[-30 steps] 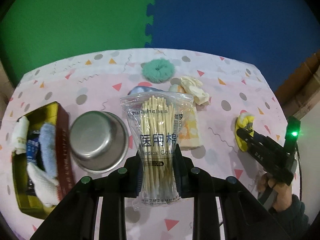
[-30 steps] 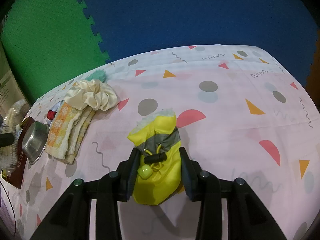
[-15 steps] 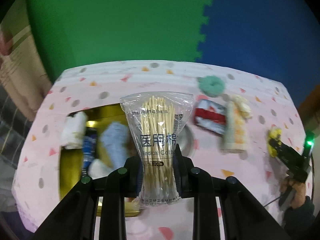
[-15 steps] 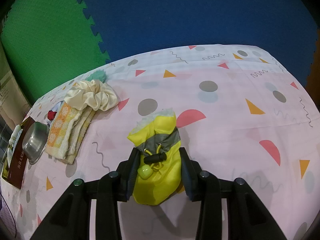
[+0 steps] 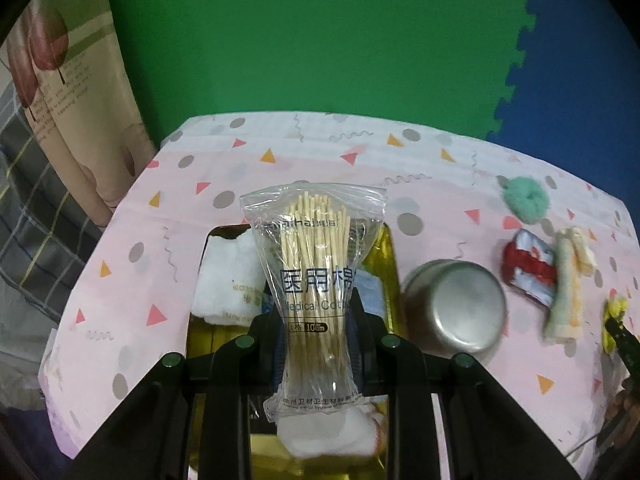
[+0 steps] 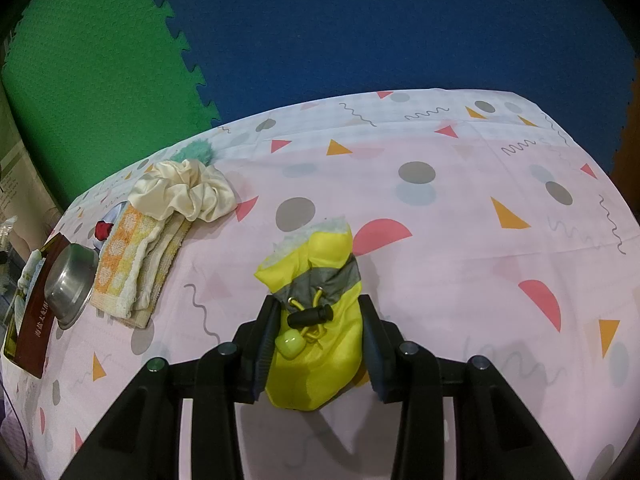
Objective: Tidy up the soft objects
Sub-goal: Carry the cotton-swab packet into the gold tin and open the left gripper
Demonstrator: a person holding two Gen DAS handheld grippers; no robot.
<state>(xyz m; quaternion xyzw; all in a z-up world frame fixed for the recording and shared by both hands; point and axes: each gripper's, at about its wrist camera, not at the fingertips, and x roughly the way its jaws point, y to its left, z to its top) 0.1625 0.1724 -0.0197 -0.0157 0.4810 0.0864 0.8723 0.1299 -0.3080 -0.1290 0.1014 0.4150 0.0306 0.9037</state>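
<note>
My left gripper (image 5: 316, 320) is shut on a clear bag of cotton swabs (image 5: 314, 272) and holds it over the gold box (image 5: 386, 252), which contains white cloths (image 5: 224, 280) and a blue cloth (image 5: 370, 290). My right gripper (image 6: 316, 340) is shut on a yellow drawstring pouch (image 6: 316, 320) just above the tablecloth. A cream scrunchie (image 6: 186, 190), a folded orange-checked towel (image 6: 136, 260) and a teal scrunchie (image 5: 526, 198) lie on the table.
A steel bowl (image 5: 456, 308) stands right of the box, and a red-white packet (image 5: 530, 272) lies beyond it. The box (image 6: 36, 320) and bowl (image 6: 70, 280) also show at the left in the right wrist view. The table's left edge (image 5: 120, 220) drops to bedding.
My left gripper has swung left with the swab bag, from above the bowl and towel to over the gold box. The right gripper and pouch have not moved.
</note>
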